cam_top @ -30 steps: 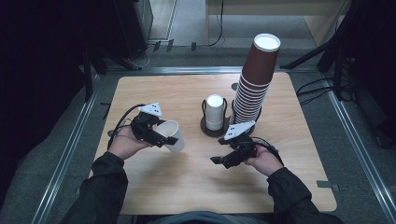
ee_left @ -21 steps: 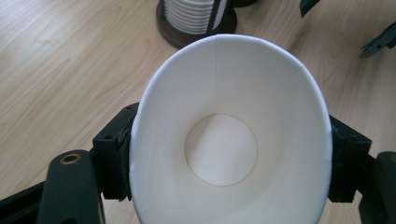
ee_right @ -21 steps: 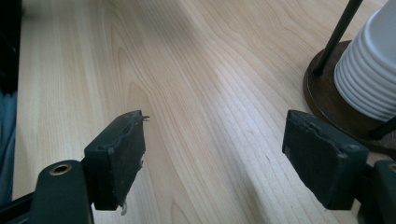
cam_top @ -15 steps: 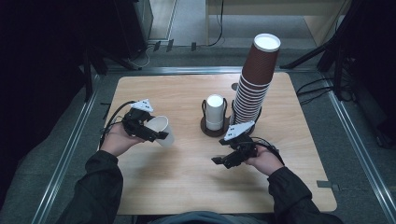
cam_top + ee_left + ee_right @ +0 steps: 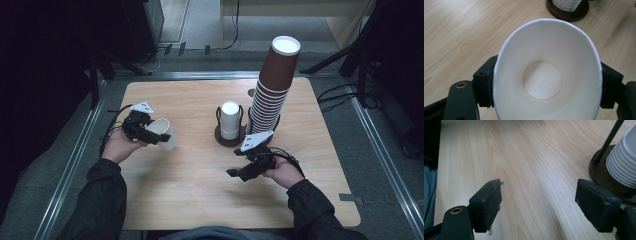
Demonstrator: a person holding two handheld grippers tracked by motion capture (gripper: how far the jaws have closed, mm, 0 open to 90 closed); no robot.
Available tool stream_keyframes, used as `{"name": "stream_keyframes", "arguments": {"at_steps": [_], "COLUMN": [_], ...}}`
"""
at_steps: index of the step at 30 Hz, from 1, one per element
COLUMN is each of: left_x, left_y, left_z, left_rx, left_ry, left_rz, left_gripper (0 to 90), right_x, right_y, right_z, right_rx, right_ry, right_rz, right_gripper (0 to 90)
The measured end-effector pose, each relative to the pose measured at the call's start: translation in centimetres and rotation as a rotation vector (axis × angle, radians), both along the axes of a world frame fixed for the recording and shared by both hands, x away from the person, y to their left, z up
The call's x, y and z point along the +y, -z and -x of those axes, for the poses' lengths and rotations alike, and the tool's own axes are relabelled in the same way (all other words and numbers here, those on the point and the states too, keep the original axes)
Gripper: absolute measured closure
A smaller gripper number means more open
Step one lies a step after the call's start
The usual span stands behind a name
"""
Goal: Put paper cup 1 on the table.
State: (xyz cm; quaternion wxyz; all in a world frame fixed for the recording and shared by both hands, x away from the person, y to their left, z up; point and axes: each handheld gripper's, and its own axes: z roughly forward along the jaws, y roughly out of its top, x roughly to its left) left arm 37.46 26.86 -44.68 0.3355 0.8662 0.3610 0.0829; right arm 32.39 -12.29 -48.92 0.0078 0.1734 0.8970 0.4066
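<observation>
1. Pinching white paper cup (image 5: pixel 162 133) by its walls, my left tongs (image 5: pixel 145 131) carry it tilted above the bench (image 5: pixel 190 195), left of the dispenser (image 5: pixel 230 137), keeping its mouth clear.
2. Right tongs (image 5: pixel 239 173): spread, empty, low near the dispenser.

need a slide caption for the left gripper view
Left gripper clamps a white paper cup by its sides, open mouth toward the camera, above the wooden table.
</observation>
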Motion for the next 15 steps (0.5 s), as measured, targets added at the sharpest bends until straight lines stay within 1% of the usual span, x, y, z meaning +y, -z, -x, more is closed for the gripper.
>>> {"name": "stream_keyframes", "arguments": {"at_steps": [2,5,6,9,11,13,14,15], "left_x": [0.5,1.1,1.4,1.9,2.2,2.5,2.7,2.8], "left_y": [0.1,0.3,0.4,0.5,0.6,0.8,0.9,1.0], "left_z": [-0.2,-0.6,-0.8,-1.1,-1.3,-1.5,-1.6,-1.7], "left_rx": [0.0,0.003,0.002,-0.009,-0.008,-0.009,-0.008,-0.009], "left_ry": [-0.021,-0.048,-0.058,-0.088,-0.108,-0.132,-0.142,-0.152], "left_rz": [-0.003,-0.003,-0.006,-0.021,-0.016,-0.028,-0.038,-0.044], "left_gripper": [22.5,22.4,22.3,22.1,22.0,21.9,21.8,21.7], "right_x": [0.0,0.0,0.0,-0.1,-0.2,-0.3,-0.4,-0.4], "right_y": [0.0,0.0,0.1,0.1,0.1,0.1,0.1,0.1], "right_z": [0.1,0.2,0.2,0.3,0.3,0.4,0.4,0.4], "right_rx": [0.008,0.006,0.0,0.007,0.008,0.004,0.01,0.001], "right_ry": [0.003,0.0,-0.004,0.006,0.007,0.011,0.015,0.012], "right_rz": [0.004,0.004,0.002,0.005,0.007,0.007,0.007,0.005], "right_gripper": [21.7,21.7,21.7,21.7,21.7,21.7,21.7,21.7]}}
